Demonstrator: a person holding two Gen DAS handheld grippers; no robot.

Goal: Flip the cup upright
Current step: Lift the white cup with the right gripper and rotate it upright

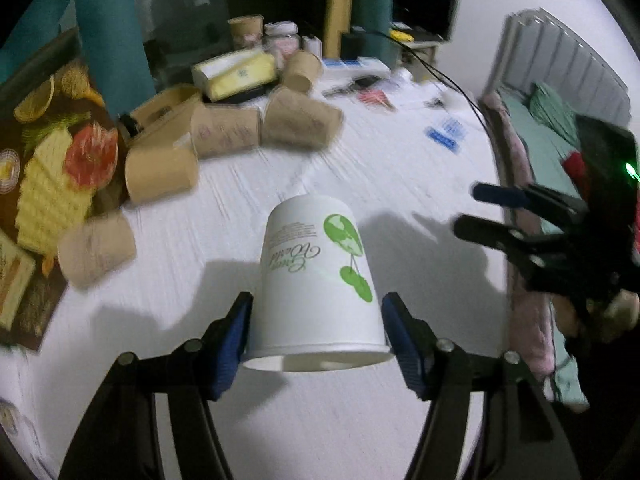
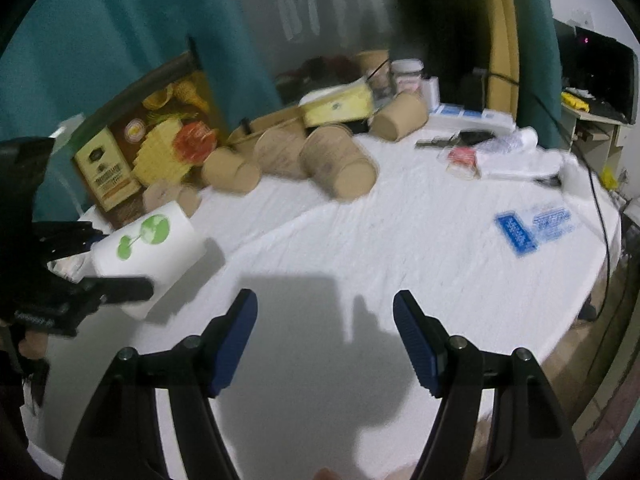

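A white paper cup (image 1: 316, 280) with a green print sits between the blue pads of my left gripper (image 1: 318, 336), which is shut on its sides near the rim. The cup's open mouth faces the camera and its base points away, above the white table (image 1: 400, 168). In the right wrist view the same cup (image 2: 152, 248) is tilted at the left, held by the left gripper (image 2: 116, 264). My right gripper (image 2: 325, 332) is open over the table with nothing between its fingers. In the left wrist view the right gripper (image 1: 480, 212) is off to the cup's right, apart from it.
Several brown paper cups (image 1: 300, 120) lie on their sides at the back left, next to a printed snack box (image 1: 52, 160) and a yellow box (image 1: 236, 72). Blue cards (image 2: 524, 228) and a black cable (image 2: 600, 216) lie near the table's right edge.
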